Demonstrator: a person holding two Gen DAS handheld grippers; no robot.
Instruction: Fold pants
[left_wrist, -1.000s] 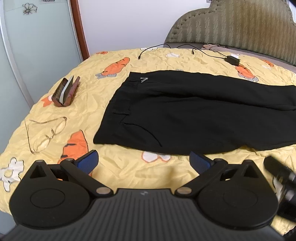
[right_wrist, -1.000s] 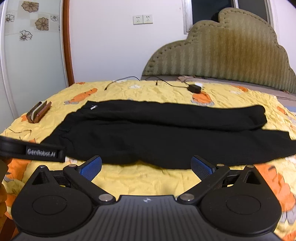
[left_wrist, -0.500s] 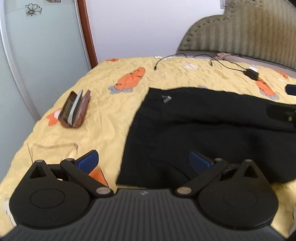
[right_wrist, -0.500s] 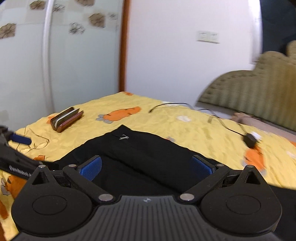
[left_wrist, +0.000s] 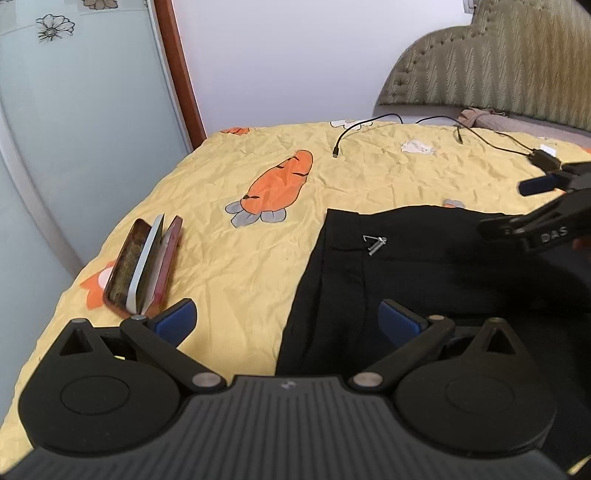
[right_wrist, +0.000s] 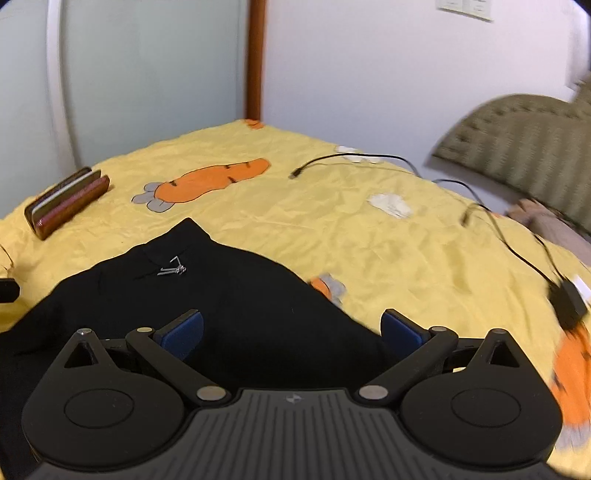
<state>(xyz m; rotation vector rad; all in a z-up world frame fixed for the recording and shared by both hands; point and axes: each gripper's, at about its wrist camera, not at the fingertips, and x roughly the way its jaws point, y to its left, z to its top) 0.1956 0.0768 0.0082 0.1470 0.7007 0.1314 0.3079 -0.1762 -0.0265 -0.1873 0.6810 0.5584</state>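
The black pants (left_wrist: 424, 273) lie flat on the yellow carrot-print bedspread (left_wrist: 258, 206), and every place below is given relative to them. In the left wrist view the left gripper (left_wrist: 288, 319) has its jaws spread wide and holds nothing; it sits over the waistband edge of the pants, with one blue pad (left_wrist: 400, 322) above the black cloth and the other blue pad (left_wrist: 176, 320) above bare bedspread just off that edge. Whether the pads touch the fabric cannot be told. A small silver clasp (left_wrist: 376, 244) sits on the pants near the waistband, ahead of this gripper. In the right wrist view the right gripper (right_wrist: 291, 328) is also wide apart and empty, placed over the pants further along from the waistband, near their far edge; its left pad is above the black cloth and its right pad is at the cloth's border with the bedspread. The same gripper shows in the left view, hovering over the pants beyond the clasp (left_wrist: 543, 206). Off the waistband side of the pants, well apart from them, a brown glasses case (left_wrist: 146, 267) stands open on the bedspread. Beyond the far edge of the pants a black cable (right_wrist: 369, 158) trails toward the padded headboard (left_wrist: 498, 62).
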